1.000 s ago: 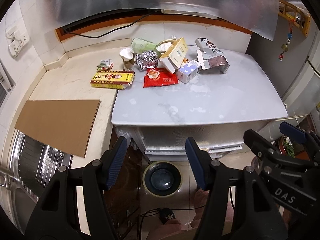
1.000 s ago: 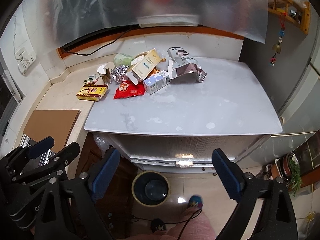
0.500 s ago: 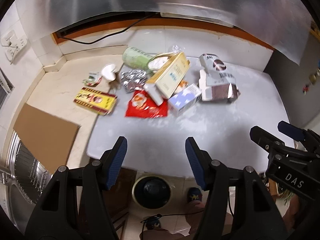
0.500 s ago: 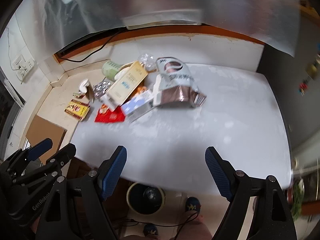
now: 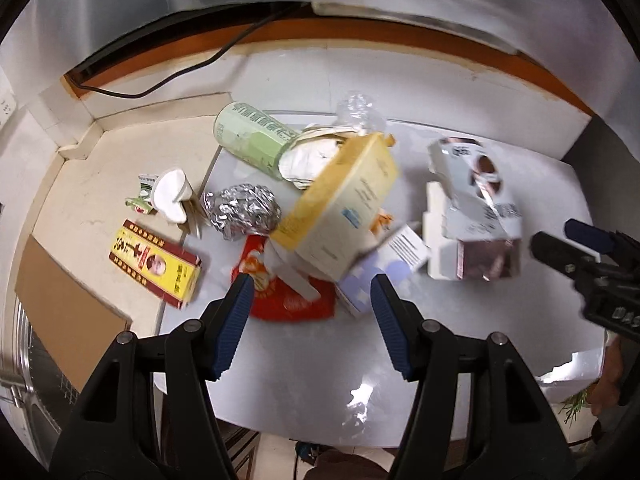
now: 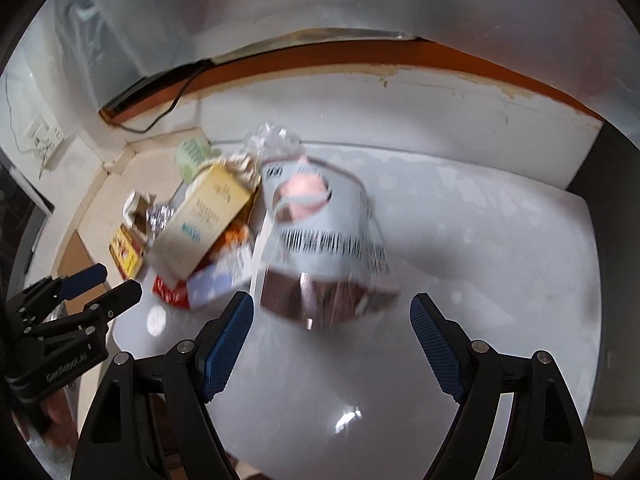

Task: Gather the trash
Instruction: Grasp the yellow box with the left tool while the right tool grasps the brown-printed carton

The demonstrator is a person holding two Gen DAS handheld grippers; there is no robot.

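Both claws are hanging spread and empty over the worktop: the left claw near the red wrapper, the right claw before the torn carton, probably light and crushable, best pinched across its flattened near end.

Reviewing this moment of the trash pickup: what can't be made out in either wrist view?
- Print on the torn carton: right wrist view, motion blur.
- Red wrapper: left wrist view, mostly covered by the yellow box and the left claw.
- Yellow-and-red box: right wrist view, small and blurred.
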